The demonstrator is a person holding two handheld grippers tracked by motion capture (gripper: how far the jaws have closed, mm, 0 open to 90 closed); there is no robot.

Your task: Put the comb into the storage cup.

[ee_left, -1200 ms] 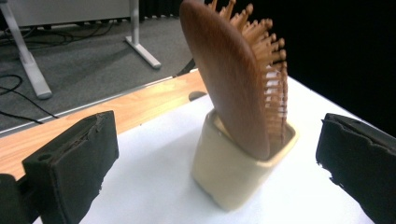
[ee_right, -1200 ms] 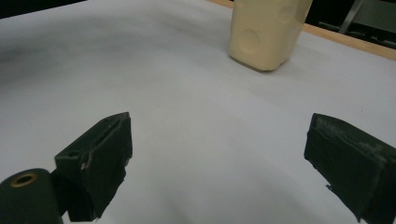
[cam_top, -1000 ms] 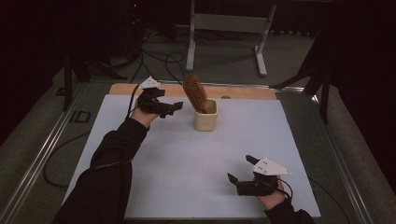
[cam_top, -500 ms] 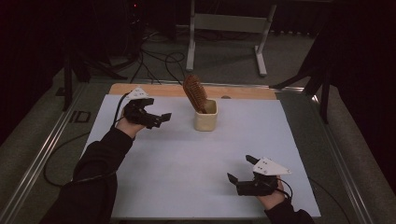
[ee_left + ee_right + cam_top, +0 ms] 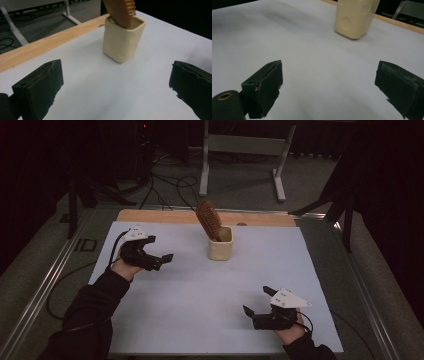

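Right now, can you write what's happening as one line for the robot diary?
left gripper: open, holding nothing | right gripper: open, holding nothing | wooden brush: leaning in cream cup | cup: upright on white mat

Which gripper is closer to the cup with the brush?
The left gripper, open beside the cup; the right gripper sits farther off at the table's near edge.

A dim room surrounds a desk (image 5: 165, 320) covered by a white sheet, with a light wooden strip (image 5: 155, 216) along its far edge and metal rails at its sides. Beyond it, black cables (image 5: 165, 187) trail over a grey floor (image 5: 240, 182) beneath a white metal stand (image 5: 245, 145). Dark drapes (image 5: 385, 195) hang at right.
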